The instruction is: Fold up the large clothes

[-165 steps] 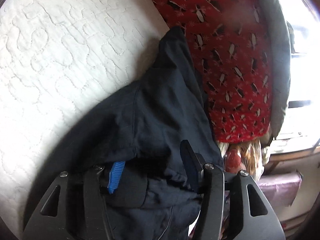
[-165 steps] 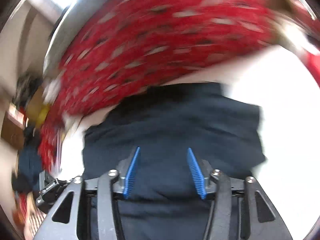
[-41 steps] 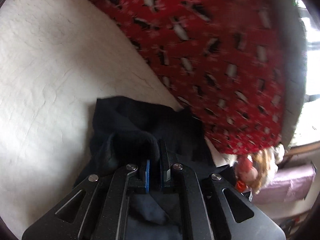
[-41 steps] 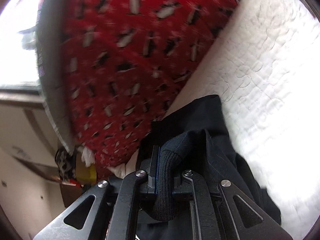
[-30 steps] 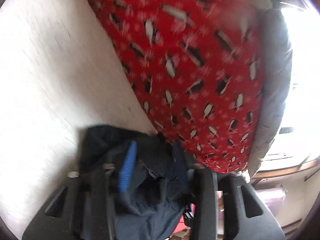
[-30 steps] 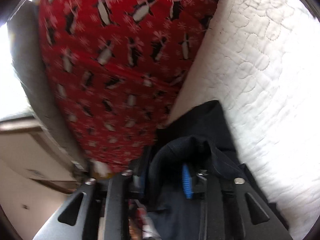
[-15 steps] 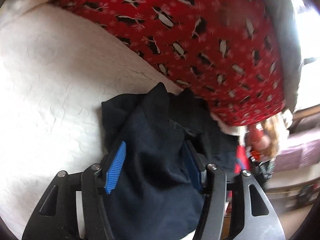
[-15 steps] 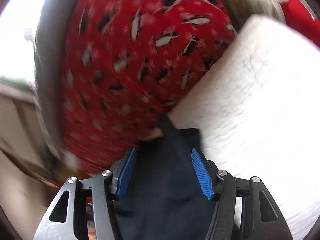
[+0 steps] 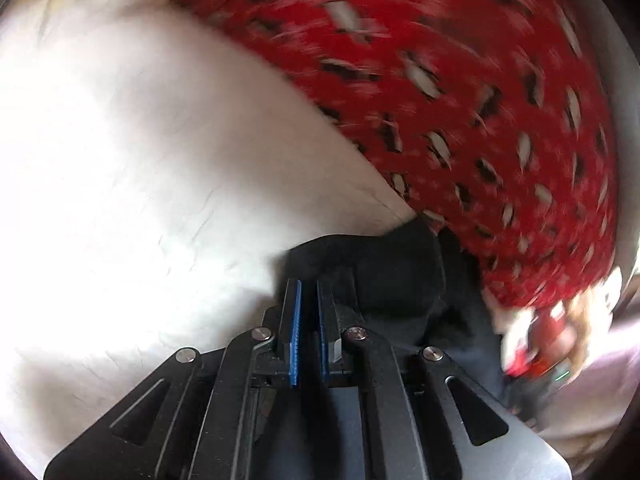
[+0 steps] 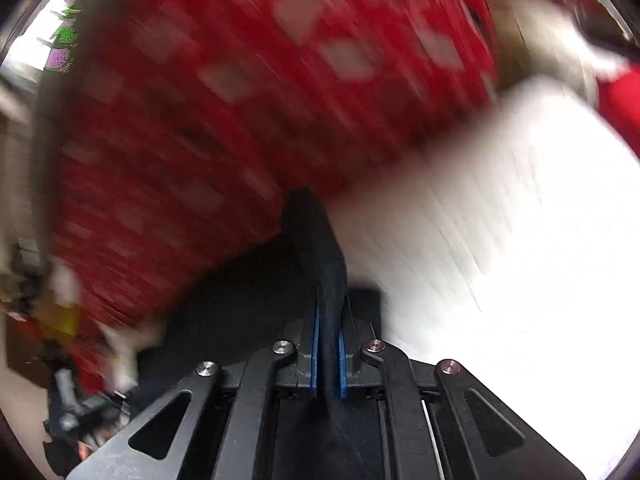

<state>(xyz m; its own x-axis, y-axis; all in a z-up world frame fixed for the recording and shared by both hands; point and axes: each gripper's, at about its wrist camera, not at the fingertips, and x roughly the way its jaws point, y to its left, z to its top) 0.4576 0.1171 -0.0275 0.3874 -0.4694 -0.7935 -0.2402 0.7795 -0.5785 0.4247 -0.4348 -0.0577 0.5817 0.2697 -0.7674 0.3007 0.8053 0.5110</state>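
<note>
Left gripper [image 9: 308, 292]: black two-finger tool with blue ribbed pads, jaws clamped nearly together; dark cloth lies around the tips, but whether any is pinched between the pads cannot be told.
Right gripper [image 10: 329, 312]: same black build with blue pads, clenched on a ridge of the dark navy fabric garment [image 10: 316, 248], which stands up between the pads and runs toward 12 o'clock.
Garment, left wrist view: bunched dark navy fabric [image 9: 384, 276] at 1 to 3 o'clock of the left tips, lying on the bed.
Bed surface: white quilted mattress cover [image 9: 160, 160], spreading from 8 to 12 o'clock of the left gripper; in the right wrist view [image 10: 500, 232] it fills 1 to 4 o'clock.
Blanket: red fleece with a black-and-white penguin print [image 9: 460, 92], at 12 to 2 o'clock, its edge touching the garment; blurred in the right wrist view [image 10: 240, 100].
Sharpness: both views smeared.
</note>
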